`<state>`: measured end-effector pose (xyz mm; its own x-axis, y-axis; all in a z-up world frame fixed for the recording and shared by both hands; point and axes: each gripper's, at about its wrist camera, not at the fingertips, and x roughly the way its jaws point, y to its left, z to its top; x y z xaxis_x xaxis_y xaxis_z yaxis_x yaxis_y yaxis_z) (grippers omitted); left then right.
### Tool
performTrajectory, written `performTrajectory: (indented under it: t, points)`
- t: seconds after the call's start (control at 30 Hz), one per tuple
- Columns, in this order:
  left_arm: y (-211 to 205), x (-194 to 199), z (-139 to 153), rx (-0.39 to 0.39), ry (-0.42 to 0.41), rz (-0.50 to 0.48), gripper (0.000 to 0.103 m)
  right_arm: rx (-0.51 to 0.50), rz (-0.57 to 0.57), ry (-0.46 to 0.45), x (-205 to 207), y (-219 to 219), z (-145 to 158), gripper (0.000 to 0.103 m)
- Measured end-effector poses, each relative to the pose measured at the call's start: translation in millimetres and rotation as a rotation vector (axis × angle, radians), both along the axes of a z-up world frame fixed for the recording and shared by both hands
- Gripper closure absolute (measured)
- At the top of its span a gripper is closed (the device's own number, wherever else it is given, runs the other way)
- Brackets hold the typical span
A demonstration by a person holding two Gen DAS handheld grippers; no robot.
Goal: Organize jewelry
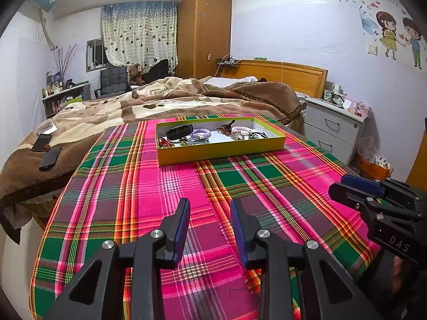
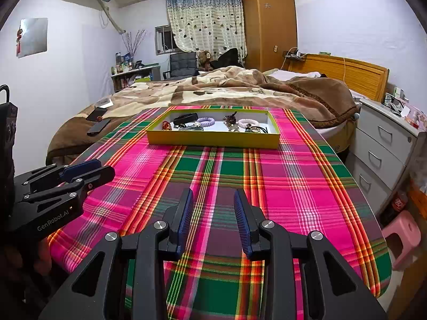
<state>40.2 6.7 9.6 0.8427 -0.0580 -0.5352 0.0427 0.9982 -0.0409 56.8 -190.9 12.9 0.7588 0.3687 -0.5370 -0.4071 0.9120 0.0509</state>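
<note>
A shallow yellow tray (image 1: 218, 152) (image 2: 210, 140) sits at the far end of the plaid-covered table. In it lie several pieces of jewelry: a black band (image 1: 179, 131) (image 2: 184, 118), a purple coil bracelet (image 1: 200, 134) (image 2: 206, 121), a pink coil bracelet (image 1: 241, 128) (image 2: 247, 122) and small clips. My left gripper (image 1: 210, 205) is open and empty, low over the near cloth. My right gripper (image 2: 213, 196) is open and empty too, beside it. Each shows in the other's view: the right gripper (image 1: 347, 184) and the left gripper (image 2: 96, 169).
The plaid cloth (image 1: 186, 186) (image 2: 280, 181) covers the table. A bed with a brown blanket (image 1: 160, 101) lies behind, with two phones (image 1: 46, 150) on it. White drawers (image 2: 384, 144) and a pink stool (image 2: 403, 237) stand at the right.
</note>
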Motion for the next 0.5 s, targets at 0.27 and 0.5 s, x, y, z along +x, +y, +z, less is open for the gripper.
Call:
performTrajectory:
  t: [0.27, 0.5]
  points:
    - [-1.0, 0.1, -0.2, 0.001, -0.001, 0.000, 0.072, 0.003, -0.001, 0.006, -0.4, -0.8, 0.0, 0.070]
    - [-0.9, 0.4, 0.0, 0.003, -0.002, 0.001, 0.072, 0.001, -0.002, 0.005, 0.3, -1.5, 1.3, 0.070]
